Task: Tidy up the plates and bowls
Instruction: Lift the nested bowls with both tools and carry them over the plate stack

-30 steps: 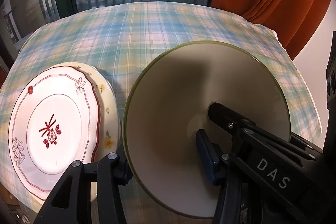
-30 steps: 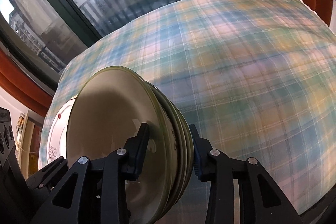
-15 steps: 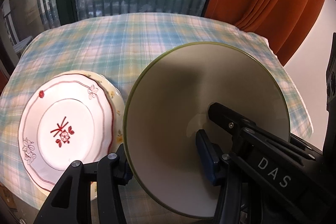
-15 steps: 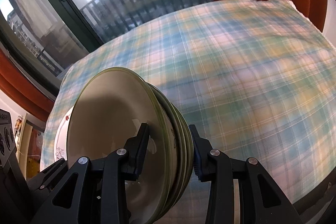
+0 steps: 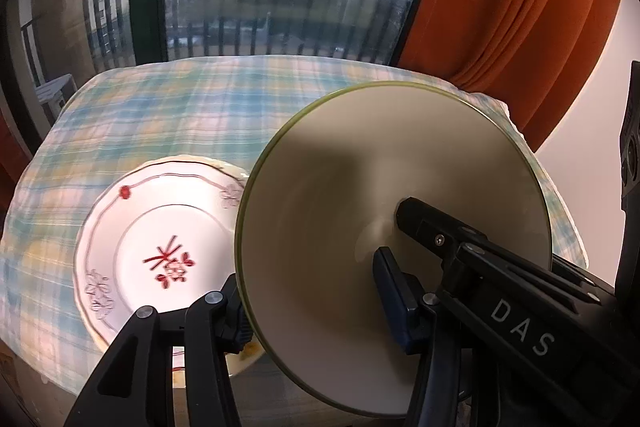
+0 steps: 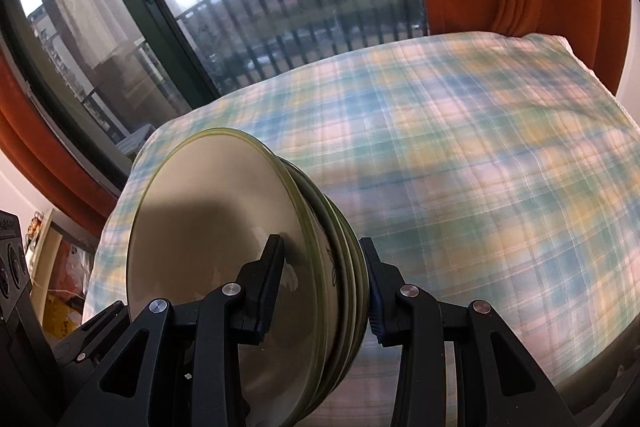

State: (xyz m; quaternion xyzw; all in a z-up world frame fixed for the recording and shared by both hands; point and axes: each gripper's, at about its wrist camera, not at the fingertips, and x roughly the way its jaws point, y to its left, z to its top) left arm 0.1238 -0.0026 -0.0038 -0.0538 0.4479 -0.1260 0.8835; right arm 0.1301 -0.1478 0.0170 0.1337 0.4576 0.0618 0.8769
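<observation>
The right gripper (image 6: 322,285) is clamped on the near rim of a stack of bowls (image 6: 224,247), one finger inside the top bowl and the other pressed against the outside of the bottom one, so the nested, green-edged bowls hang tilted on edge above the checked tablecloth (image 6: 460,147). The left gripper (image 5: 312,301) also has its two fingers either side of that same rim, one outside and one inside, but whether it truly grips or only steadies the stack cannot be told from here. Just beside the bowls, to the left, two plates (image 5: 160,239) lie flat on the cloth, a red-flowered one on top of a yellow-flowered one. Compared with a second ago, more window and railing (image 5: 280,7) show and the table sits lower and smaller in both views, so the stack has been raised and drawn back. That suggests the bowls are gathered, the plates are gathered, and what remains is setting the bowls down in their own spot.
</observation>
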